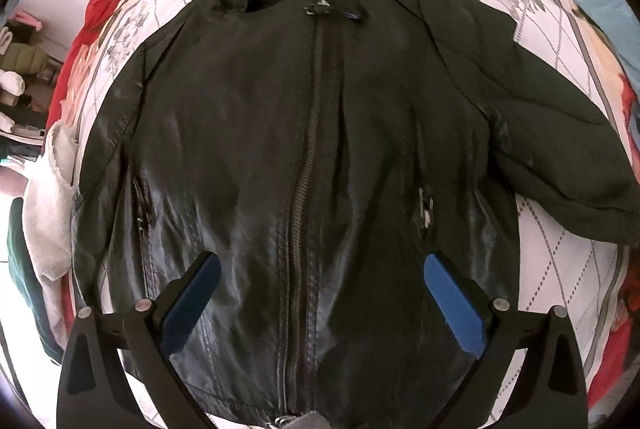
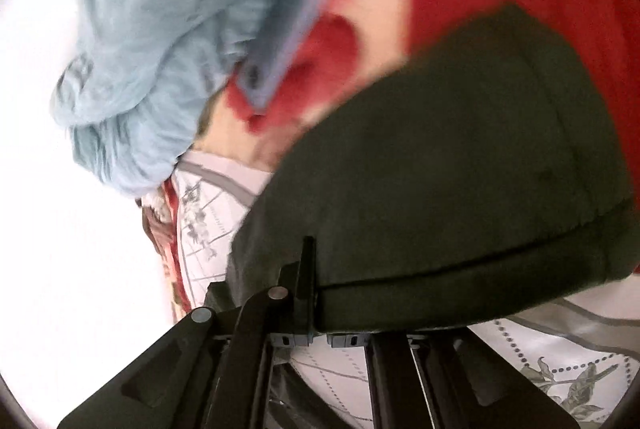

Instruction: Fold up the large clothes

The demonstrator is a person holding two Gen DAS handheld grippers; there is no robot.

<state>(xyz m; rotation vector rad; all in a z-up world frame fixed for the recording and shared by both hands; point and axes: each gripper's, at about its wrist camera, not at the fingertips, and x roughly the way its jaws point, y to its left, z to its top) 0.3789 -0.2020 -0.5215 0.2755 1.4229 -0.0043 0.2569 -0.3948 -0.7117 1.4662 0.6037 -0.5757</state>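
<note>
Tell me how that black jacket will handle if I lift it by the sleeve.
The jacket looks like glossy leather, so probably heavy and slippery. Its creases suggest it would drape rather than hold shape. The right gripper appears shut on the sleeve; the body would likely drag behind.

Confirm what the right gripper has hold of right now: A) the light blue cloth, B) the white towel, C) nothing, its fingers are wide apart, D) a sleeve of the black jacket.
D: in the right wrist view the right gripper is shut on the end of the dark sleeve, while the blue cloth lies apart, farther off.
</note>
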